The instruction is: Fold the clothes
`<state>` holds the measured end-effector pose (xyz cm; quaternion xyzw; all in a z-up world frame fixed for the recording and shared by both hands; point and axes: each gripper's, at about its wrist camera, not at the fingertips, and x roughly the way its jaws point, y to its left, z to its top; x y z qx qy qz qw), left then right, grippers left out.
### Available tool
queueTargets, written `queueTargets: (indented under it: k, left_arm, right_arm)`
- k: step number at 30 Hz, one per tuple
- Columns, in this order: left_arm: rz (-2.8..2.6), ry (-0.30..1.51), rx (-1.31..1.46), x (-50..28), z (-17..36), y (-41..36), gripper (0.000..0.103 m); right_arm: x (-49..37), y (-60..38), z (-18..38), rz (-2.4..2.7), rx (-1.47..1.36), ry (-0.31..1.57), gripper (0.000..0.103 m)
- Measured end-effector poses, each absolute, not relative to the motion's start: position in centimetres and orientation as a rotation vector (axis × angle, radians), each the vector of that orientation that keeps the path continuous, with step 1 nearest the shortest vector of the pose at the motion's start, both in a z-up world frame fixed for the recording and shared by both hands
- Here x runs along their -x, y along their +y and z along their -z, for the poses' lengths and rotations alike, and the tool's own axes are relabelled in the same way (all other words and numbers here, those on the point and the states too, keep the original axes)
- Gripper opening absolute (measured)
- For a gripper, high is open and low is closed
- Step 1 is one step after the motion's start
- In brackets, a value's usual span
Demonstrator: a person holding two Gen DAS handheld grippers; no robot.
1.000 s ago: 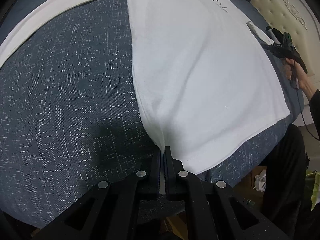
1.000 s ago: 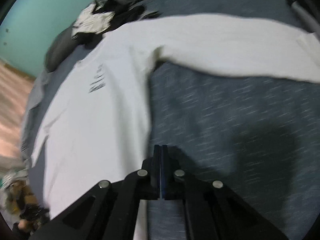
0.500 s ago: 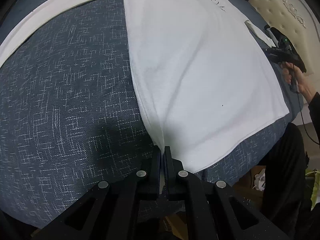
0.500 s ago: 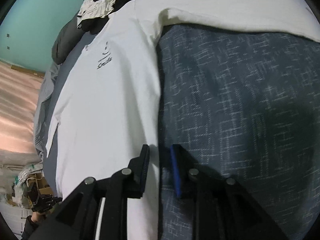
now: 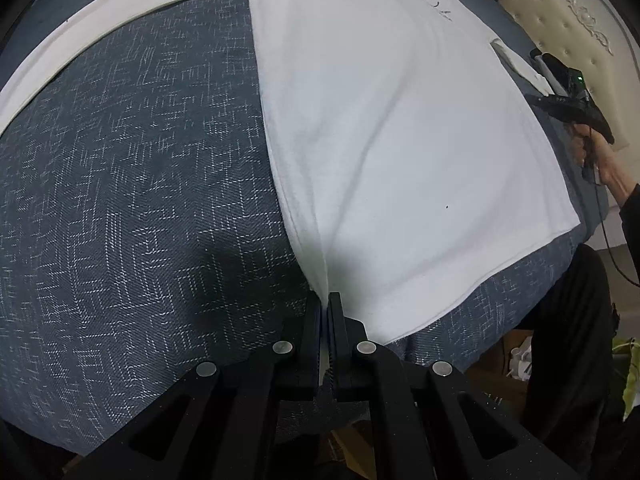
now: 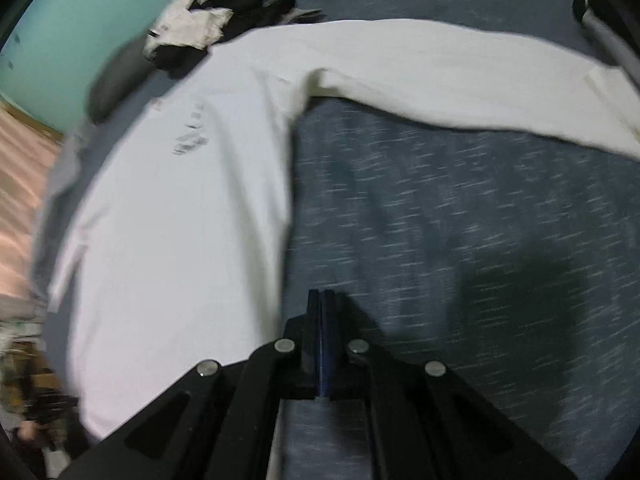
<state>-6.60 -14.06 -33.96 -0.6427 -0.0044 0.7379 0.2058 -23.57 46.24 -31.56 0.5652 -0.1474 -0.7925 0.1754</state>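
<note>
With the white long-sleeved shirt (image 5: 392, 128) spread flat on the bed (image 5: 132, 184), the left gripper (image 5: 324, 304) pinches its hem corner, the right gripper (image 6: 320, 304) has its jaws closed empty just beside the shirt's side edge, so regrasping seems next.

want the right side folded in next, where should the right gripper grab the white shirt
Grip the side edge of the white shirt near the hem, coming down from the bare blue bedspread beside it. That edge lies flat and free just left of the shut, empty right gripper. The left gripper pinches the opposite hem corner, so a matching low hold looks sensible.
</note>
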Motion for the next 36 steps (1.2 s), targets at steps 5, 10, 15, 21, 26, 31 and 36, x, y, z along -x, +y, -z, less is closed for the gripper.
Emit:
queueTargets:
  k: [5,10,15,21,26,31,36]
  left_arm:
    - [-2.053,-0.015,1.788,6.6,33.9,-13.7,0.004]
    - [-2.053,-0.017,1.784,6.7,33.7,-13.2,0.004]
    - [-2.054,-0.014,1.781,6.7,33.4,-12.8,0.004]
    - [-2.055,-0.014,1.778,6.1,33.3,-12.9,0.004]
    - [-2.056,-0.017,1.78,5.8,33.4,-14.5,0.004]
    - [-2.058,-0.02,1.774,6.1,32.7,-16.0,0.004]
    - [-2.058,-0.023,1.767,6.1,32.5,-16.2,0.004]
  right_arm:
    - [22.6,46.8,32.7,2.139,-1.647,-0.556,0.016]
    - [22.3,45.4,33.3,2.1,-1.657,-0.57,0.027]
    - [22.5,43.8,33.1,2.136,-1.673,-0.436,0.016]
    - [21.3,44.1,31.9,2.232,-1.648,-0.309,0.001]
    - [20.9,44.5,30.9,2.333,-1.631,-0.158,0.001]
    - [20.7,43.5,31.6,2.307,-1.682,-0.081,0.001]
    - [20.1,46.4,31.4,2.27,-1.658,-0.284,0.003]
